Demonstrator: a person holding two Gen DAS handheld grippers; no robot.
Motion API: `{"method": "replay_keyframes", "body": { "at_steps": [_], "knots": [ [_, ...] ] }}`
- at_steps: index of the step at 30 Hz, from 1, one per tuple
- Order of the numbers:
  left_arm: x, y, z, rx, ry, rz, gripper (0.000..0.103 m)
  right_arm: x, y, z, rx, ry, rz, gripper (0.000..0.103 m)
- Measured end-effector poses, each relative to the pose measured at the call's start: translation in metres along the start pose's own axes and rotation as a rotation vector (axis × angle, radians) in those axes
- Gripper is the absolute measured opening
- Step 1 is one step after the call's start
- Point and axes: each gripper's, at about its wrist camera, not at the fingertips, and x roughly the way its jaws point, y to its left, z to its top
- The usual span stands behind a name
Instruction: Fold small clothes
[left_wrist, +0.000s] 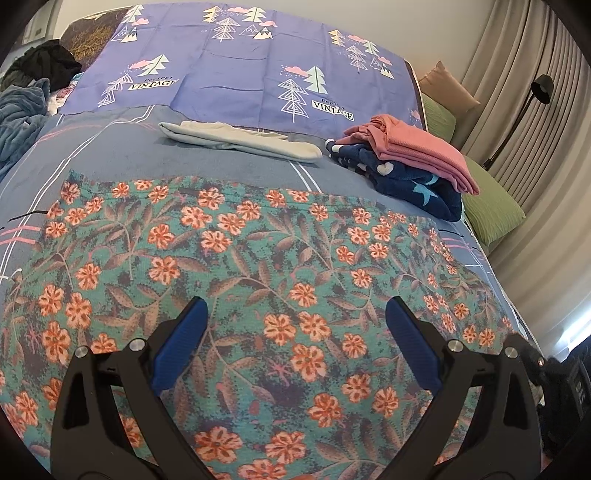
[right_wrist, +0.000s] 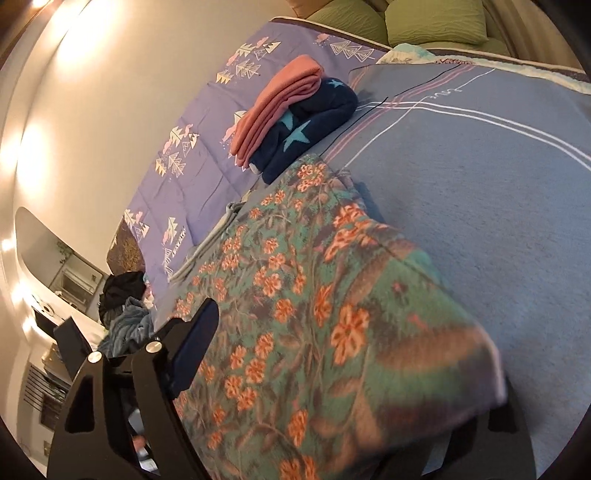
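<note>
A teal garment with orange flowers (left_wrist: 258, 280) lies spread flat on the grey-blue bed cover (left_wrist: 184, 158). My left gripper (left_wrist: 295, 314) hangs open just above its near part, blue pads wide apart, holding nothing. In the right wrist view the same floral garment (right_wrist: 314, 314) drapes over my right gripper (right_wrist: 332, 387) and hides its right finger; only the left finger (right_wrist: 195, 339) shows. The cloth is lifted at this edge, but the grip itself is hidden.
A folded stack, pink garment (left_wrist: 417, 147) on a navy star-patterned one (left_wrist: 417, 184), sits at the back right. A folded pale garment (left_wrist: 240, 140) lies at the back middle. A purple tree-print sheet (left_wrist: 240, 66) covers the far bed. Unfolded clothes (left_wrist: 26, 110) pile at far left. Green pillows (left_wrist: 487, 206) lie right.
</note>
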Motion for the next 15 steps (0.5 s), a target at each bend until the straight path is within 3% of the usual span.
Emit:
{"method": "replay_keyframes", "body": {
  "at_steps": [2,8,11,15],
  "knots": [
    [0.000,0.000,0.000,-0.001,-0.001,-0.001,0.098,0.005,0.001,-0.001,-0.007,0.008,0.013,0.063],
    [-0.006,0.001,0.001,-0.013,-0.021,-0.030,0.098,0.002,-0.003,-0.004,-0.002,-0.016,0.007,0.034],
    [-0.008,-0.002,0.001,-0.008,-0.031,-0.052,0.098,-0.004,0.009,-0.007,-0.071,-0.044,0.013,0.018],
    [-0.009,-0.004,0.001,-0.011,-0.025,-0.112,0.098,-0.002,0.040,-0.017,-0.242,-0.041,0.026,0.013]
  ]
}}
